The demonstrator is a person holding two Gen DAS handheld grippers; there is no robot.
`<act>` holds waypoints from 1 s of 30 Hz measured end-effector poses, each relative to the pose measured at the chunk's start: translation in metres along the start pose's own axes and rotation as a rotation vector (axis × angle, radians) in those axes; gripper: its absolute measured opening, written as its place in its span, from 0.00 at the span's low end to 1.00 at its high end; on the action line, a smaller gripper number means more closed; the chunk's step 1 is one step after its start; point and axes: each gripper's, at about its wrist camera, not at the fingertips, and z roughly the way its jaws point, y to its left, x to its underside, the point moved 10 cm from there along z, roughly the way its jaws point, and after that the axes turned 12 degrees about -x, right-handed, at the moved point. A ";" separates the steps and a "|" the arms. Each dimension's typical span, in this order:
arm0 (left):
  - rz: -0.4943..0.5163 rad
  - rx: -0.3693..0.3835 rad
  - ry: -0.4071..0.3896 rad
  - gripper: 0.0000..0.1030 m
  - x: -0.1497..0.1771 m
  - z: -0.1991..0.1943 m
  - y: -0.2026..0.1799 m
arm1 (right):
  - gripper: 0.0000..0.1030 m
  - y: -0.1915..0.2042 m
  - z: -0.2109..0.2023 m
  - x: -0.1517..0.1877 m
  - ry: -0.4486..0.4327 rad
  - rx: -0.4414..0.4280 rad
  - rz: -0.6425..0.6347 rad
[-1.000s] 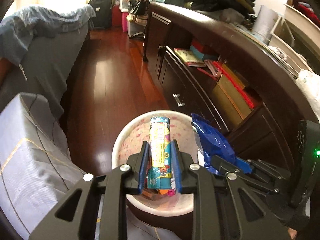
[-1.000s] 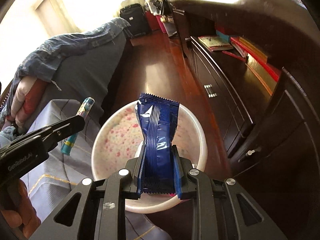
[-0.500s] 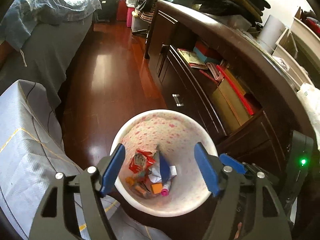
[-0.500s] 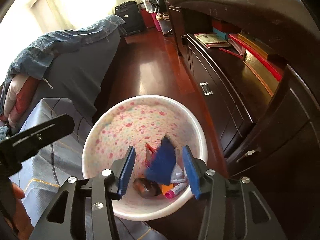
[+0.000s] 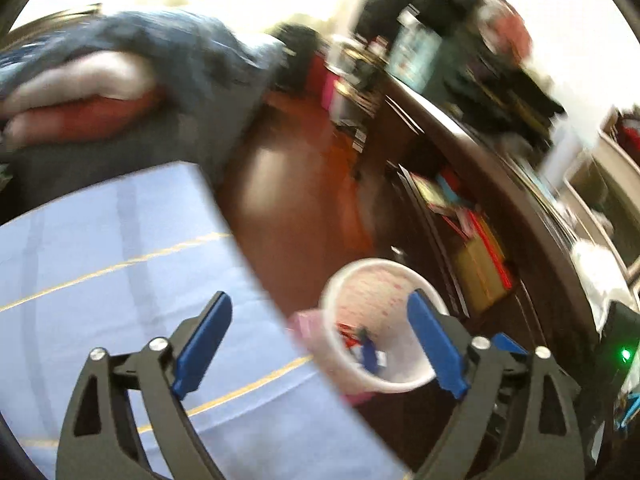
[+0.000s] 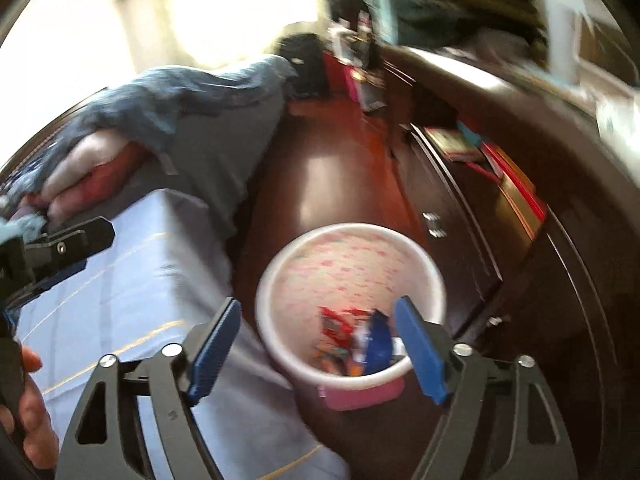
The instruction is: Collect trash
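Since half a second ago both views have pulled up and away, blurring, and the bin (image 6: 351,300) now looks smaller. The left claw (image 5: 320,344) hangs with jaws wide apart and empty, the bin ahead toward its right finger. The right claw (image 6: 316,350) is also spread wide and empty above the bin, where the wrappers (image 6: 354,340) lie.

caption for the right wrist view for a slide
Open right gripper above the floral trash bin holding wrappers.
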 end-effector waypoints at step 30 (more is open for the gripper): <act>-0.303 -0.602 -0.531 0.97 0.061 -0.448 0.220 | 0.96 0.326 -0.246 0.028 -0.322 -0.399 -0.489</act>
